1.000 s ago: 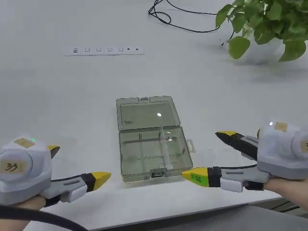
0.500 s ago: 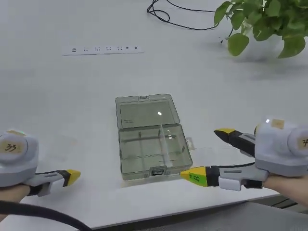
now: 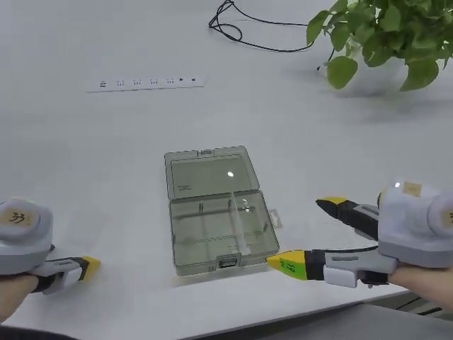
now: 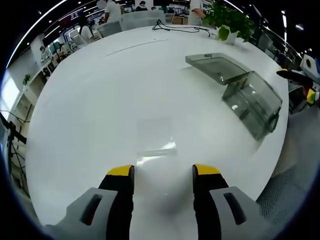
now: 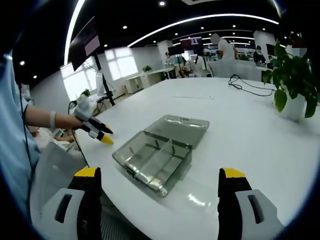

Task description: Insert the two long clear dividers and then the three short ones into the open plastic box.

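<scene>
The open smoky plastic box (image 3: 212, 244) lies near the table's front edge, its lid (image 3: 209, 172) laid back flat. One long clear divider (image 3: 236, 225) stands inside it along its length. A small clear piece (image 3: 276, 217) lies just right of the box. My right gripper (image 3: 302, 234) hovers open to the right of the box, nothing between its fingers; in its own view the box (image 5: 155, 157) sits ahead. My left gripper (image 4: 162, 172) is open at the far lower left, well apart from the box. Faint clear sheets (image 4: 156, 136) lie on the table just ahead of it.
A white power strip (image 3: 145, 83) lies far back on the left. A black cable (image 3: 241, 32) loops at the back and a potted plant (image 3: 382, 35) stands at the back right. The table's front edge (image 3: 283, 319) runs close below the grippers.
My left gripper has drawn back to the left, farther from the box. The right gripper has hardly moved. The head camera has shifted slightly.
</scene>
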A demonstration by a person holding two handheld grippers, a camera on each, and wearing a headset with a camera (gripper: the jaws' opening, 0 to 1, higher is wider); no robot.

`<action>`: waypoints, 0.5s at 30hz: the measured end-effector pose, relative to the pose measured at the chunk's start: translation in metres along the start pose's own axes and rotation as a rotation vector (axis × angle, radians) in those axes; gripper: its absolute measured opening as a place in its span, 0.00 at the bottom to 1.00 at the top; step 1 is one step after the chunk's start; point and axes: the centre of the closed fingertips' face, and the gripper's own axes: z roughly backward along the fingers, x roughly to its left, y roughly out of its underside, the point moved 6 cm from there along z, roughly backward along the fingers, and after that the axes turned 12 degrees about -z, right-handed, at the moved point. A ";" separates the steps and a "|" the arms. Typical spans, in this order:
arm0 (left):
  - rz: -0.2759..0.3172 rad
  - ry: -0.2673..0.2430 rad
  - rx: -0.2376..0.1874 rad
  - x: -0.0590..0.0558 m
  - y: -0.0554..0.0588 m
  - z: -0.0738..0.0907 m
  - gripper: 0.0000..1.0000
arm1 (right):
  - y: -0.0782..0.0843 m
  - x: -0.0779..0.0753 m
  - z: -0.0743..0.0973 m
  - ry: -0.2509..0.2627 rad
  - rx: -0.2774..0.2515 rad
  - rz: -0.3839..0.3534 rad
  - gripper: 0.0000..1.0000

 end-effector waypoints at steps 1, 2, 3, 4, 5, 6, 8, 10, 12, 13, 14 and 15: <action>-0.001 0.002 0.003 0.001 0.000 0.000 0.42 | 0.000 0.000 0.000 0.000 -0.001 0.000 0.98; -0.002 0.003 0.004 0.001 0.000 0.000 0.40 | 0.000 0.001 0.000 0.000 -0.001 -0.001 0.98; -0.001 0.003 0.006 0.001 -0.001 -0.001 0.39 | 0.000 0.001 0.000 -0.002 -0.002 -0.002 0.98; -0.003 0.004 0.009 0.001 -0.001 0.000 0.39 | 0.000 0.002 0.000 -0.002 -0.002 -0.003 0.97; -0.005 0.006 0.013 0.001 -0.001 0.000 0.37 | 0.001 0.002 -0.001 -0.002 0.001 -0.003 0.97; -0.007 0.008 0.013 0.001 -0.001 0.000 0.35 | 0.001 0.002 -0.001 -0.002 0.003 -0.003 0.97; -0.008 0.010 0.015 0.002 -0.001 -0.001 0.33 | 0.002 0.002 -0.001 -0.004 0.005 -0.006 0.97; -0.012 0.011 0.017 0.002 -0.001 -0.001 0.33 | 0.002 0.003 -0.001 -0.006 0.005 -0.010 0.97; -0.008 0.011 0.018 0.002 -0.001 -0.001 0.33 | 0.002 0.003 -0.002 -0.006 0.007 -0.011 0.96; -0.009 0.010 0.016 0.002 -0.002 -0.001 0.33 | 0.002 0.003 -0.002 -0.007 0.007 -0.011 0.96; -0.008 0.012 0.012 0.002 -0.002 -0.001 0.33 | 0.002 0.003 -0.002 -0.008 0.007 -0.012 0.96; -0.006 0.013 0.010 0.002 -0.002 -0.001 0.32 | 0.002 0.003 -0.002 -0.008 0.008 -0.012 0.96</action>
